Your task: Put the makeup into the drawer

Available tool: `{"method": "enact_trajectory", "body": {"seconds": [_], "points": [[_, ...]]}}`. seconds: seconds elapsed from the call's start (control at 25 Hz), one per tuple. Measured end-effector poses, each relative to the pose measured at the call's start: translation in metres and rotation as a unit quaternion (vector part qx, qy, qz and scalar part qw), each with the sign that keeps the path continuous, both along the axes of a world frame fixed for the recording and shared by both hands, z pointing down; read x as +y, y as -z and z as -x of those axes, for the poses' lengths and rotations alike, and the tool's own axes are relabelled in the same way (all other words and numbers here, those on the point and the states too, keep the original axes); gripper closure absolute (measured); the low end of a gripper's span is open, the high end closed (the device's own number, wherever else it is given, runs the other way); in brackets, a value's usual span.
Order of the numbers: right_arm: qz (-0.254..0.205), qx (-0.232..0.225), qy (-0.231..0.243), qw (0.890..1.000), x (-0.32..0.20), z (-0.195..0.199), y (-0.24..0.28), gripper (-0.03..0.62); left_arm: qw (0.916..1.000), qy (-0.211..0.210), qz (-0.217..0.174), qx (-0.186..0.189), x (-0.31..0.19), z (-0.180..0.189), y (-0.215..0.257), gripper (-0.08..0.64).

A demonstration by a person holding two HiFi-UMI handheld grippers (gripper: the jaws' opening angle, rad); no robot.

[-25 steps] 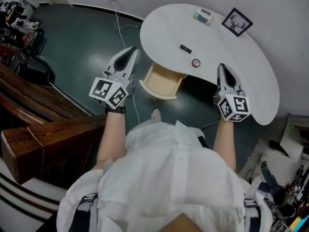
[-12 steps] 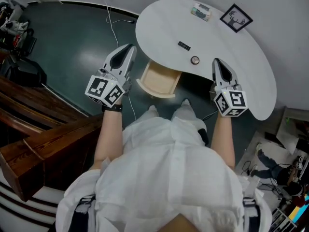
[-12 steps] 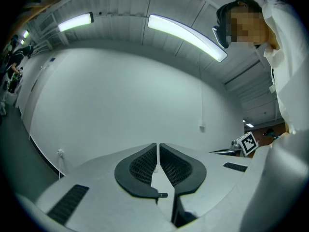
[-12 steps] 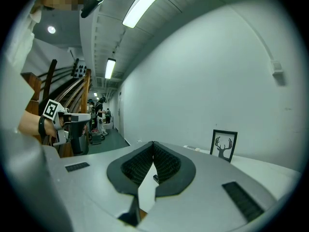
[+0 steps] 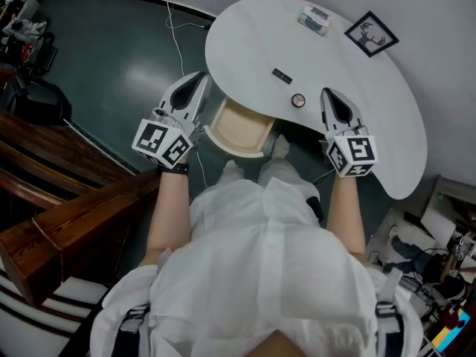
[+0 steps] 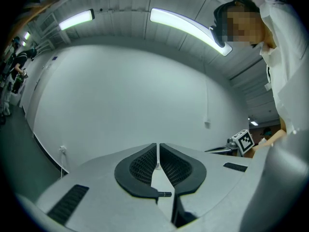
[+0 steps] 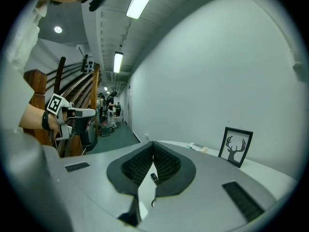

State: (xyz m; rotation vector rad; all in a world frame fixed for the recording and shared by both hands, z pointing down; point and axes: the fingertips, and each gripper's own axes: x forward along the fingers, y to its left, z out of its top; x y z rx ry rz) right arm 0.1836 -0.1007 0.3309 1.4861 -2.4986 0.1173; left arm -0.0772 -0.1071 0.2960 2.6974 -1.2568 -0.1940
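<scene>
The round makeup compact lies on the white bench near its front edge, with a slim black makeup piece at its 11 o'clock. The open wooden drawer sits at the compact's 8 o'clock. The right tool, jaws closed and empty, is just at the compact's 3 o'clock. The left tool, also closed and empty, is at the drawer's 10 o'clock. A framed deer picture stands at the bench's 1 o'clock.
</scene>
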Motion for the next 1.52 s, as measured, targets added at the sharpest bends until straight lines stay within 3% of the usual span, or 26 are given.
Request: {"method": "enact_trajectory", "body": {"seconds": [0.6,0.92,1.52], "points": [[0.077,0.044,0.117,0.989,-0.07,0.016,-0.072,0.578,0.9983,0.004,0.055,-0.015,-0.044,-0.045,-0.059,0.529],[0.14,0.075,0.157,0.975,-0.095,0.03,-0.121,0.518,0.9967,0.001,0.078,-0.02,-0.06,-0.055,-0.081,0.529],[0.219,0.21,0.223,0.926,-0.113,0.066,-0.203,0.492,0.993,-0.015,0.114,-0.026,-0.077,-0.068,-0.115,0.529]]}}
